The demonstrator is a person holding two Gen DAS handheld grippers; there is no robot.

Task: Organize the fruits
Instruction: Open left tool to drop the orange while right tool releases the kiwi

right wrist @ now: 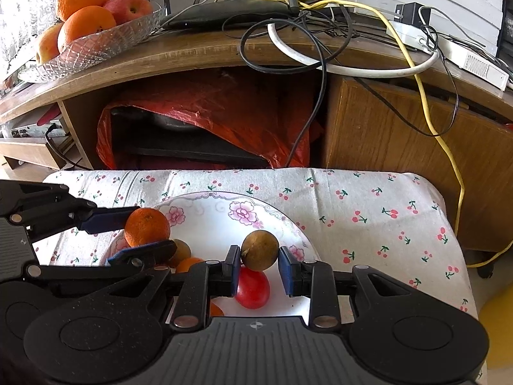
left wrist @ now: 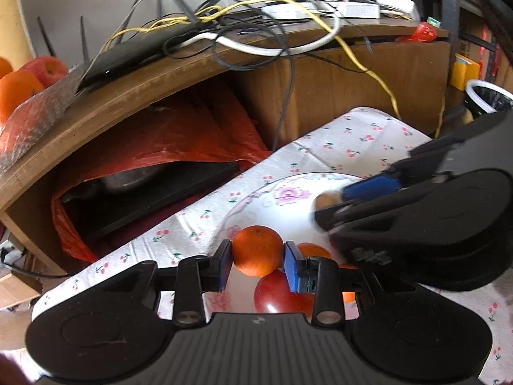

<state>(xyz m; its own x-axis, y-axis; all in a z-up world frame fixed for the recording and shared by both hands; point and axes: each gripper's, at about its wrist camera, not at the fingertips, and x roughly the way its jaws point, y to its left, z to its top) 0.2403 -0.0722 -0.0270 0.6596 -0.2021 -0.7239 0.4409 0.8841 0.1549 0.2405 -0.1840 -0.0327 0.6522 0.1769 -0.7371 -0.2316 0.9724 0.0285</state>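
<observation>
My left gripper (left wrist: 258, 261) is shut on an orange (left wrist: 257, 250) and holds it above the white flowered plate (left wrist: 288, 194). It also shows in the right wrist view (right wrist: 141, 232) with the orange (right wrist: 147, 227). My right gripper (right wrist: 259, 261) is shut on a brown round fruit (right wrist: 259, 250) above the plate (right wrist: 221, 221). A red tomato (right wrist: 252, 287), a second brown fruit (right wrist: 181, 252) and small oranges (right wrist: 189, 264) lie on the plate. A glass bowl (right wrist: 105, 43) with oranges and apples stands on the wooden cabinet at upper left.
The plate rests on a cherry-print cloth (right wrist: 368, 211). Behind it is a wooden cabinet (right wrist: 384, 122) with a red plastic bag (right wrist: 224, 102) in its opening. A black router (right wrist: 224, 12) and tangled cables (right wrist: 320, 32) lie on top.
</observation>
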